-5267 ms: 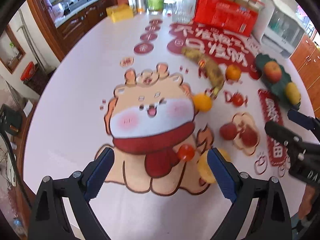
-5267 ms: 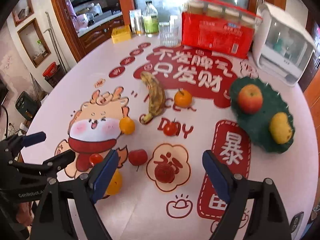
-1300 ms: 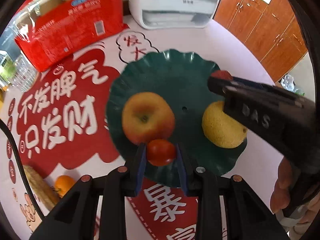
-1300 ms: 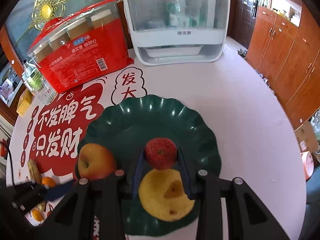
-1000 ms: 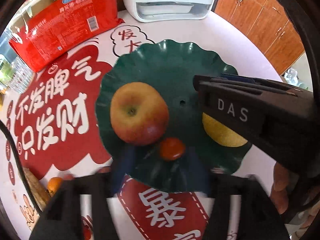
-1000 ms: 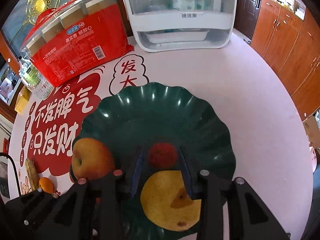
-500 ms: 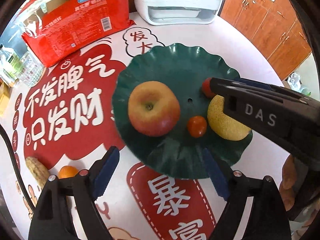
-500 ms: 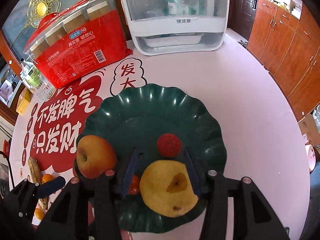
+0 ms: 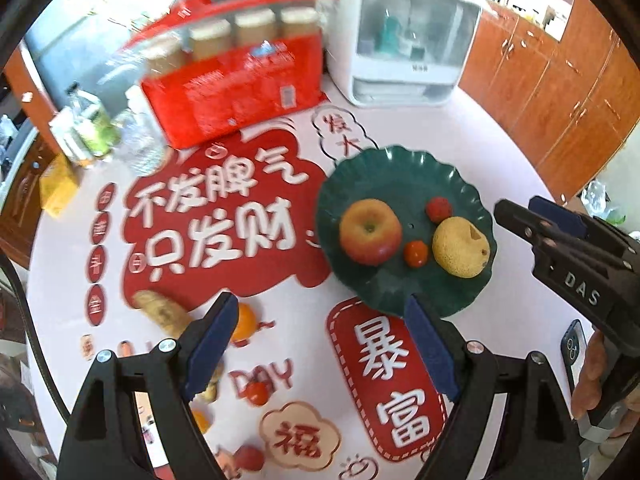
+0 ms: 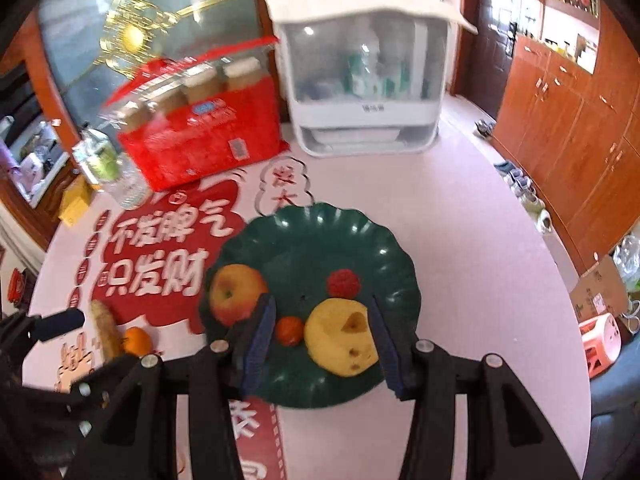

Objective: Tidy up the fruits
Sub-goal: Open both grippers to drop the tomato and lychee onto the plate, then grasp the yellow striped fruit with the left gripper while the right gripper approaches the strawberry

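Both grippers hang above the table with nothing in them. The left gripper (image 9: 318, 344) has just been opening and now stands wide, with only tablecloth between the pads. The right gripper (image 10: 322, 344) has also just been opening, to a narrower gap, and is likewise empty.

The green plate (image 9: 400, 168) holds four items: an apple (image 9: 370, 231), a yellow pear (image 9: 460, 246), a small tomato (image 9: 416, 253) between them, and a small red fruit (image 9: 439, 208) behind the pear.

The fruit not yet sorted lies on the table to the left of the plate: a banana (image 9: 162, 312), its long axis running away from the grippers, an orange (image 9: 246, 322) just beside it, and small red fruits nearer the camera. Judged from both views, the left gripper is the nearer tool for these.
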A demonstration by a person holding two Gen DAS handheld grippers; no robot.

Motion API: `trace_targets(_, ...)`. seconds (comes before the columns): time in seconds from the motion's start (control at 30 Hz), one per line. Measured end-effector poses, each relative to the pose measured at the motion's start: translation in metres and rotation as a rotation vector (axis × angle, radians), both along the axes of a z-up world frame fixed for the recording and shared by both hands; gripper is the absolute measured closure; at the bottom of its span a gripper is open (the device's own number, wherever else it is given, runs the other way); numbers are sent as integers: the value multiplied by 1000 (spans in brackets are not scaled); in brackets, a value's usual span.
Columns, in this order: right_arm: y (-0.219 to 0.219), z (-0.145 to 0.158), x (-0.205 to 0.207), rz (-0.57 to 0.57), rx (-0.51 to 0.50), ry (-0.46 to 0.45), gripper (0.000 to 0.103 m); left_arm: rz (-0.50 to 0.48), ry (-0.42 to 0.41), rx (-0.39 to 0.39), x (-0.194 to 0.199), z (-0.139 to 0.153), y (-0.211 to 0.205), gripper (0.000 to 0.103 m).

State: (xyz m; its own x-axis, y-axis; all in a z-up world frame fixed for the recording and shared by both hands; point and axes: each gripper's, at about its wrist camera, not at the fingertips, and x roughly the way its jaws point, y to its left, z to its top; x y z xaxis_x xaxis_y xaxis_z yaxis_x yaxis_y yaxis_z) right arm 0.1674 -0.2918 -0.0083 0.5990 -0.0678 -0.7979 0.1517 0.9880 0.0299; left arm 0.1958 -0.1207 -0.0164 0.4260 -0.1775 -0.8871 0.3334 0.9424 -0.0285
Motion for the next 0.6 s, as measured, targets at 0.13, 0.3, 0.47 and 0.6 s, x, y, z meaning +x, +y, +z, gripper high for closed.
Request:
trace_targets(0.13,19,22,-22,59,16,-31,55,32,-61,17,-23,32,25,18)
trace_targets(0.3,47,45,-53,143,49,-66,55,94,-121,23,-55,63,64,14)
trace_targets(0.47,83,57,-77,246,37,-80,55,163,-144,33,-88,77,104,13)
trace_targets(0.6,115,61,-96,336,6,-96,55,228,-146,46,-111,78,135,13)
